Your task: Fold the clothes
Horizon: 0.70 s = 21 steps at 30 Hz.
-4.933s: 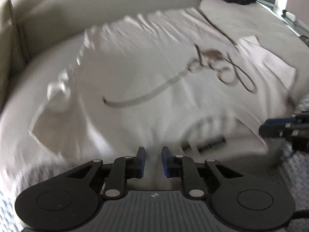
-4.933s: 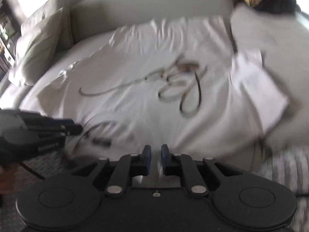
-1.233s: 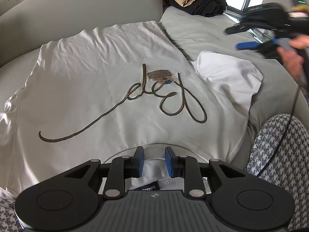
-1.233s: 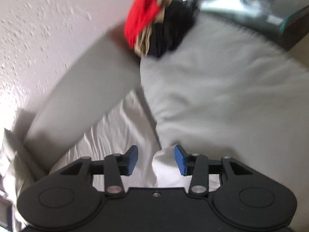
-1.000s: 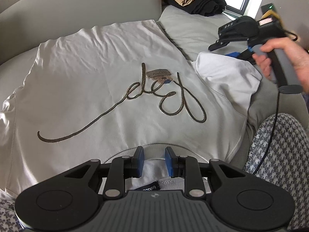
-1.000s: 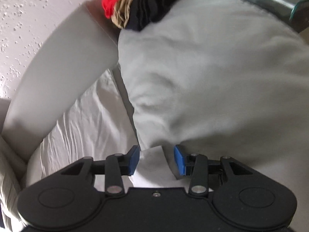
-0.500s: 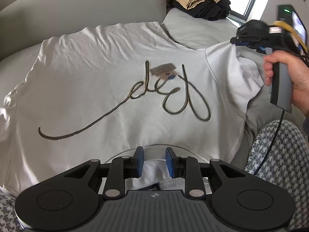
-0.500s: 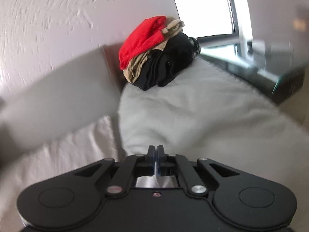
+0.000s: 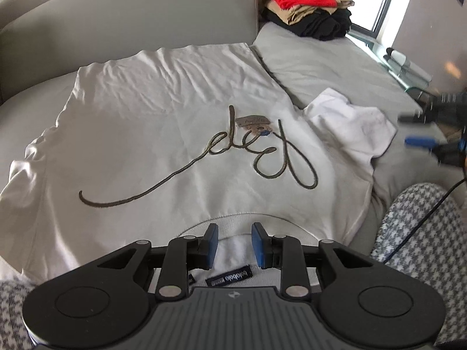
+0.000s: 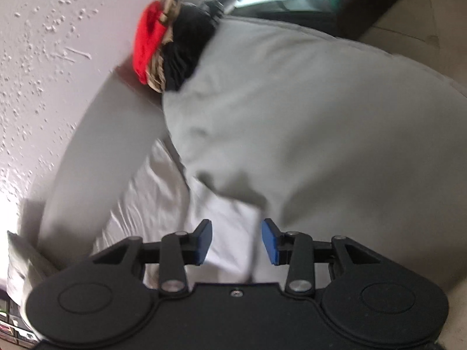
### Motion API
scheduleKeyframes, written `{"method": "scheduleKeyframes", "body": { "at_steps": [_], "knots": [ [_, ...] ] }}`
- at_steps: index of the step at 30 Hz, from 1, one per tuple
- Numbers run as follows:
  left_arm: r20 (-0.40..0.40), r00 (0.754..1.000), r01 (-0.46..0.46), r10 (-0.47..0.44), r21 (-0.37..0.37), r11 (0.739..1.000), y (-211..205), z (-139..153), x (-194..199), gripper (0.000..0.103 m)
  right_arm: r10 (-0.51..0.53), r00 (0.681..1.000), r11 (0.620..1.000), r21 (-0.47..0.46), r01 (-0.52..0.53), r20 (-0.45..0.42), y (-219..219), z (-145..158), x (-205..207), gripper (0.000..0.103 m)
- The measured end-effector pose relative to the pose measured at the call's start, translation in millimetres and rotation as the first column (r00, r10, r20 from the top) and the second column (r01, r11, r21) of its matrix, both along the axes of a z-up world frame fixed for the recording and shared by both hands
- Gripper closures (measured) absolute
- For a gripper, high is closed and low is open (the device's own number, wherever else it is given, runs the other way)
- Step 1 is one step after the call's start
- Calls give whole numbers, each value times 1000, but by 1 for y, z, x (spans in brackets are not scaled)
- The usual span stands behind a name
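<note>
1. Left gripper (image 9: 232,243): blue pads apart, straddling the ribbed collar (image 9: 242,217) at the near edge of the shirt. Whether the pads touch the fabric cannot be told; no pinch visible.
2. Right gripper (image 10: 236,240): jaws opening, nothing clamped. White sleeve (image 10: 230,233) lying below and between the pads, loose. In the left wrist view, same gripper (image 9: 429,134) blurred at far right, apart from the sleeve (image 9: 350,125).
3. White T-shirt (image 9: 163,122): spread front-up on the grey sofa (image 9: 315,61), hem toward the backrest, collar near. Script lettering (image 9: 262,157) across the chest, with a small tag (image 9: 252,122) lying on it.
4. Right sleeve rumpled, spilling onto the neighbouring seat cushion; left sleeve bunched at the left edge.
5. Handling, judged: light, limp cotton; drapes and wrinkles, holds no shape, slides a little on upholstery. Stitched lettering likely stiffer than the rest.
6. Holds, judged: sleeve cuff or shoulder seam for the side fold; ribbed collar and hem as the firmest edges.
7. Far right corner: stack of folded clothes (image 9: 309,3), red on top.
</note>
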<state>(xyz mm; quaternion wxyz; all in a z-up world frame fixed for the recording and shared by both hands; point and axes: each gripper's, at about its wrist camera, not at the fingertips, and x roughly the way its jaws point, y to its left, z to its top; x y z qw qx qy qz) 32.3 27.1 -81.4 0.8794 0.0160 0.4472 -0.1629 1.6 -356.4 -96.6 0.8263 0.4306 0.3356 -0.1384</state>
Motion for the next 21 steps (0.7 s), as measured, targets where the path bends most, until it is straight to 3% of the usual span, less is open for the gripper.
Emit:
{"method": "scheduleKeyframes", "body": {
  "at_steps": [2,5,7,8,10,11,13,15,17,21],
  "knots": [
    [-2,1000,-6,6,-8,1000,2,2,-4,76,2,1000,1000,6,-2,-19,-1,-7,-8,67],
    [-7,1000,-26,26,-9,1000,5,3,-8,76,-5,1000,999,36,4,22,-5,-16,2,69],
    [-11,999,-43,42,-14,999,9,3,-11,76,-1,1000,1000,12,0,22,-4,-18,10,84],
    [-13,999,-51,51,-17,999,12,3,-12,76,-14,1000,1000,2,14,19,-4,-18,11,100],
    [-12,997,-70,70,-10,997,16,4,-15,76,-55,998,998,-41,56,35,-2,-14,9,101],
    [-9,997,-82,82,-4,997,19,4,-16,76,-88,994,988,-120,95,59,3,-5,2,101],
    [-9,995,-101,101,10,995,22,2,-17,76,-113,992,940,-318,125,56,16,9,-2,101],
    [-11,994,-111,111,27,993,24,0,-16,76,-121,993,892,-439,103,-12,26,10,4,103],
    [-12,993,-119,120,39,992,26,-2,-15,76,-123,992,887,-453,93,-37,29,11,5,102],
    [12,991,-134,134,40,990,33,2,-16,75,-60,998,912,-407,58,8,41,29,-3,95]
  ]
}}
